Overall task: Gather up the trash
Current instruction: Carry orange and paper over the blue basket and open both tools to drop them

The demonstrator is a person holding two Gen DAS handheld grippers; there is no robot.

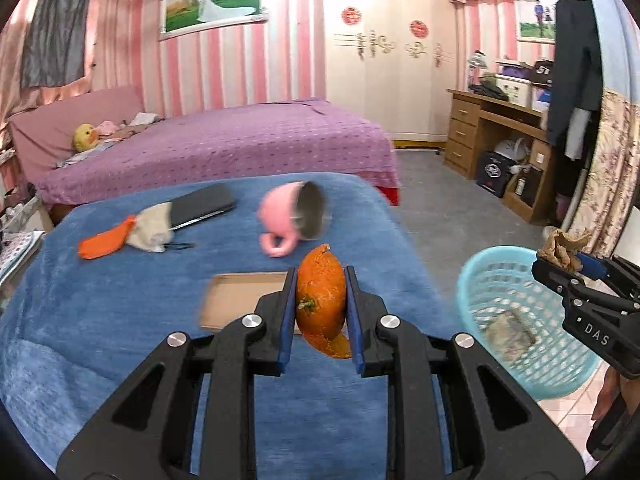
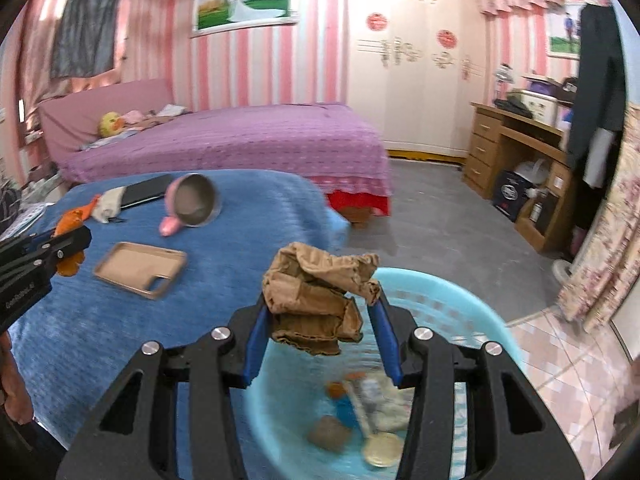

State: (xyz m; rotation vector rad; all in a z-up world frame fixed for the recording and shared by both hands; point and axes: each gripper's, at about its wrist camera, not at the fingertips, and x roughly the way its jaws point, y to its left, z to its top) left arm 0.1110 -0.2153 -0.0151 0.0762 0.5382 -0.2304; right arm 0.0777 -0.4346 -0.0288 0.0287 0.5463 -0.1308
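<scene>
My left gripper point(image 1: 321, 280) is shut on a piece of orange peel point(image 1: 321, 300), held above the blue blanket point(image 1: 120, 320). My right gripper point(image 2: 322, 304) is shut on a crumpled wad of brown paper point(image 2: 316, 300), which hangs over the near rim of the light blue basket point(image 2: 472, 312). In the left wrist view the right gripper point(image 1: 560, 264) with its brown paper point(image 1: 566, 250) sits at the far right, above the basket point(image 1: 500, 280). In the right wrist view the left gripper point(image 2: 74, 246) shows at the left edge with its orange peel point(image 2: 70, 220). Several bits of trash lie in the basket.
On the blue blanket lie a tipped pink mug point(image 1: 292, 216), a tan phone case point(image 2: 140, 268), a dark flat case point(image 1: 200, 204) and an orange and beige cloth point(image 1: 124, 234). Behind stand a purple bed point(image 1: 224, 140), a wardrobe point(image 1: 384, 60) and a wooden desk point(image 1: 492, 128).
</scene>
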